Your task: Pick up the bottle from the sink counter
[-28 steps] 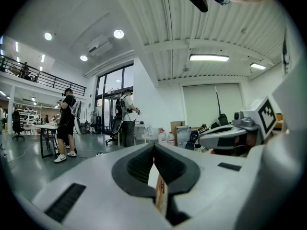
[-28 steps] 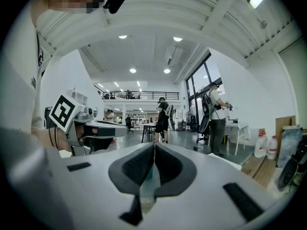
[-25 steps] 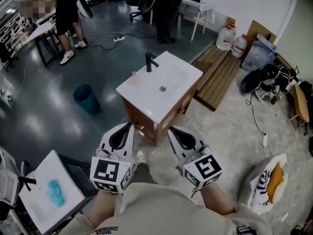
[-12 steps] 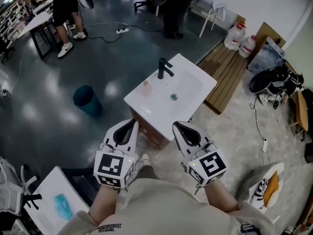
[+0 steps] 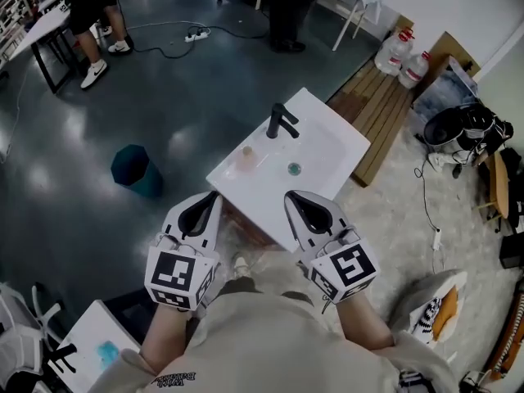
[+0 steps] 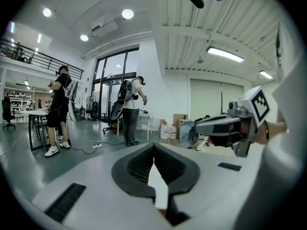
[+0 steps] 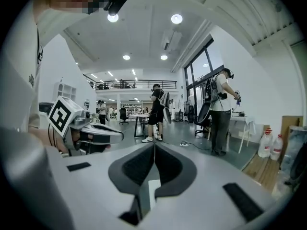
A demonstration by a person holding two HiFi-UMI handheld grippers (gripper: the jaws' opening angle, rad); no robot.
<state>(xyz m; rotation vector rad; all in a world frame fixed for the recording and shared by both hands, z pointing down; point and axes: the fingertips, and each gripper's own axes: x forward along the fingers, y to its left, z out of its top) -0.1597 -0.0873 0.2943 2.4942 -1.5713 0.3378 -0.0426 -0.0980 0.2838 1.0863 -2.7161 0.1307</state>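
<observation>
A small, pale pink translucent bottle (image 5: 246,158) stands on the white sink counter (image 5: 246,188), left of the basin and near the black faucet (image 5: 282,121). My left gripper (image 5: 211,196) hovers just short of the counter's near edge, below the bottle, jaws shut and empty. To its right, my right gripper (image 5: 289,196) is also shut and empty over the counter's near edge. In the left gripper view the left gripper (image 6: 154,145) shows closed jaws, as does the right gripper (image 7: 154,145) in its own view. Neither gripper view shows the bottle.
A teal bin (image 5: 133,169) stands on the dark floor left of the sink. A wooden pallet (image 5: 381,109) and water jugs (image 5: 405,62) lie beyond it on the right. People stand at the far side (image 5: 90,6). Bags and cables lie on the right (image 5: 467,129).
Both grippers, still shut, have advanced together toward the sink cabinet. The counter now lies right in front of their tips, and the bottle is nearer.
</observation>
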